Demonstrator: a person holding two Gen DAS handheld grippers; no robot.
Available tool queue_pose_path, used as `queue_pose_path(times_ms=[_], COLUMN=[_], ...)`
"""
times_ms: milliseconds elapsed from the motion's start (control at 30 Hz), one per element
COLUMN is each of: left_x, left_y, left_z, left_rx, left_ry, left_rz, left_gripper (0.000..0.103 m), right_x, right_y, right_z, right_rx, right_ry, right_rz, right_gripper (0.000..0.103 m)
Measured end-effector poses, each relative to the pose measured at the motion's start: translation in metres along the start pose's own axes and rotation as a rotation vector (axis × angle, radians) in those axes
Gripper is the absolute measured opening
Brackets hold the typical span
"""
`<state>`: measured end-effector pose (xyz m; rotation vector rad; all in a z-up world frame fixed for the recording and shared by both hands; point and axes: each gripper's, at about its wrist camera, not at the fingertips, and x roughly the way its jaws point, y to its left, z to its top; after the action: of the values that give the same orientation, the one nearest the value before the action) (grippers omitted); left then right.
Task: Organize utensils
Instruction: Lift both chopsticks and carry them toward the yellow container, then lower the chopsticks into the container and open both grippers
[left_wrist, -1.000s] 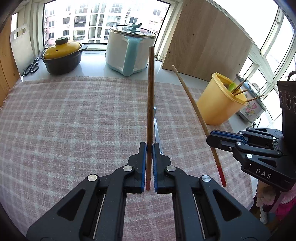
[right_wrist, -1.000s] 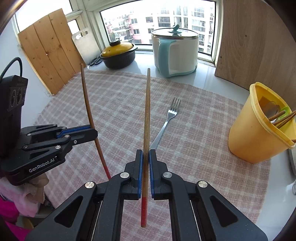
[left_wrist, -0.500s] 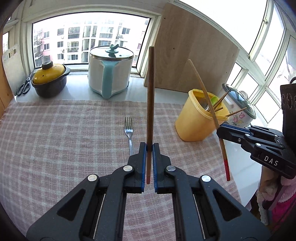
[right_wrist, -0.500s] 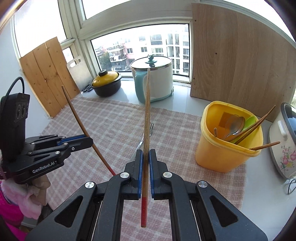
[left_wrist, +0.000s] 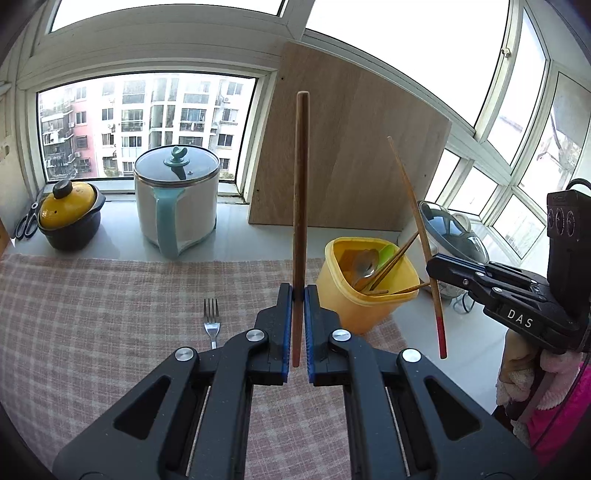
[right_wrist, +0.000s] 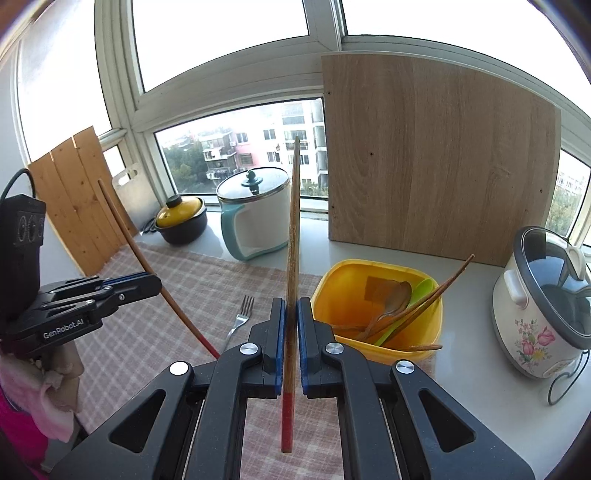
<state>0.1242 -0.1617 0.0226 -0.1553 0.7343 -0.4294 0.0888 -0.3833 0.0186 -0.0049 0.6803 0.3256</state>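
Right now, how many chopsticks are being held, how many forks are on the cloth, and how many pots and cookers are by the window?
Held chopsticks: 2, the left chopstick in the left gripper and the right chopstick in the right gripper
Forks on the cloth: 1, the fork
Pots and cookers: 3, the yellow-lidded pot, the white pot, the rice cooker
Total: 6

left tongs (left_wrist: 298, 291) clamped shut, right tongs (right_wrist: 290, 306) clamped shut, both angled downward, side by side

Black gripper (left_wrist: 298, 291), blue pads (left_wrist: 284, 328), silver screws, pink sleeve (right_wrist: 22, 417)
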Motion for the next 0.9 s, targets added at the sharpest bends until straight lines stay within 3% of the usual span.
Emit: queue_pose_path(times_ms=[567, 900], left_x=[0.039, 0.075], left_y=[-0.053, -0.065], left_z=[0.057, 0.063], left_rx=[0.025, 0.039], left_ry=[-0.054, -0.007], left_rz=[-0.029, -0.031], left_gripper=[0.004, 0.004], right_x=[0.03, 0.06], right_y=[-0.06, -0.073], right_z=[0.036, 0.036], right_rx=[0.041, 0.051], right_ry=[-0.074, -0.055], right_rz=[-0.047, -0.068], right_gripper=[0.005, 0.005])
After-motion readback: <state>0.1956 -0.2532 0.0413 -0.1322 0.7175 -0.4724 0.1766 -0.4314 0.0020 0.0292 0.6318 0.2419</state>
